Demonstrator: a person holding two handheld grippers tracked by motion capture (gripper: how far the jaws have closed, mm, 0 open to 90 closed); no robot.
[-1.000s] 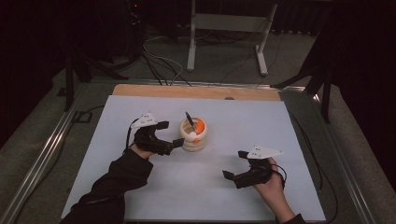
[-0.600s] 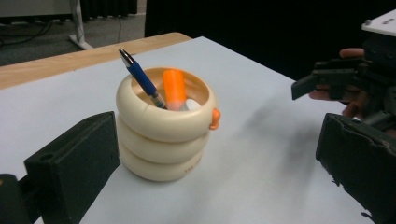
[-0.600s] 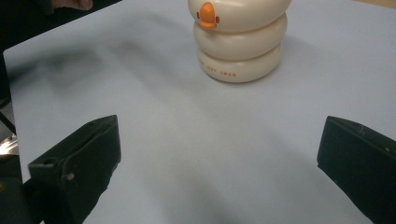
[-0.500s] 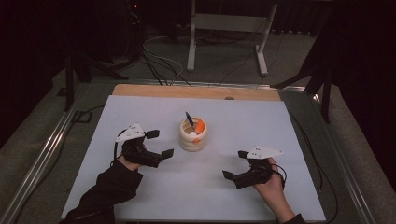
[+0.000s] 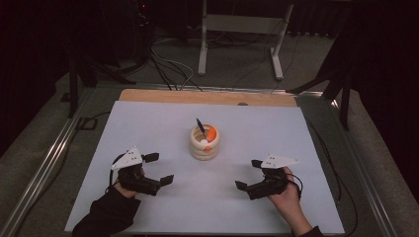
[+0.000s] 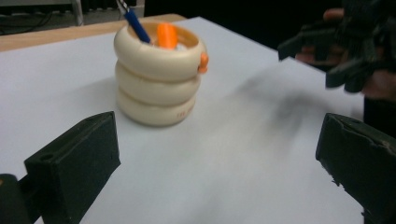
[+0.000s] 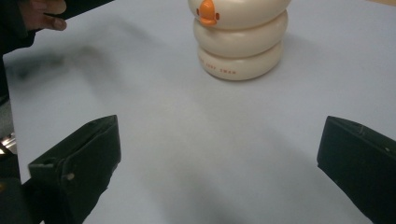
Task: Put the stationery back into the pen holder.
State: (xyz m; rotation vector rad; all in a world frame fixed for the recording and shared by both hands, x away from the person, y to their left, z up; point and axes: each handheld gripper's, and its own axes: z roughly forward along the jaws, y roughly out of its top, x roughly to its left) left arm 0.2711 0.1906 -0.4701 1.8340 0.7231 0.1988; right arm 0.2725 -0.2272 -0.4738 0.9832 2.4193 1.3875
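A cream holder [image 5: 205, 143] made of three stacked rings stands at the middle of the white table top [image 5: 148, 123]. A blue pen [image 5: 199, 125] and an orange stick [image 5: 211, 132] poke out of it. My left gripper [image 5: 159, 168] rests open at the near left, well short of the holder, with nothing between its fingers. At the near right my right gripper [image 5: 248, 174] is open too and holds nothing. The left gripper view has the holder [image 6: 159, 74] ahead of the left gripper [image 6: 219, 163]. In the right gripper view the holder [image 7: 240, 39] carries a small orange beak [image 7: 207, 11] beyond the right gripper [image 7: 219, 163].
A wooden strip [image 5: 207, 97] runs along the table's far edge. Metal rails [image 5: 44, 168] line the left and right sides. Behind the table are cables [image 5: 168, 69] on the floor and a white stand [image 5: 239, 34]. The other gripper [image 6: 350, 46] appears at the upper right of the left gripper view.
My left gripper has drawn back from beside the holder toward the near left of the table. The right gripper has stayed where it was.
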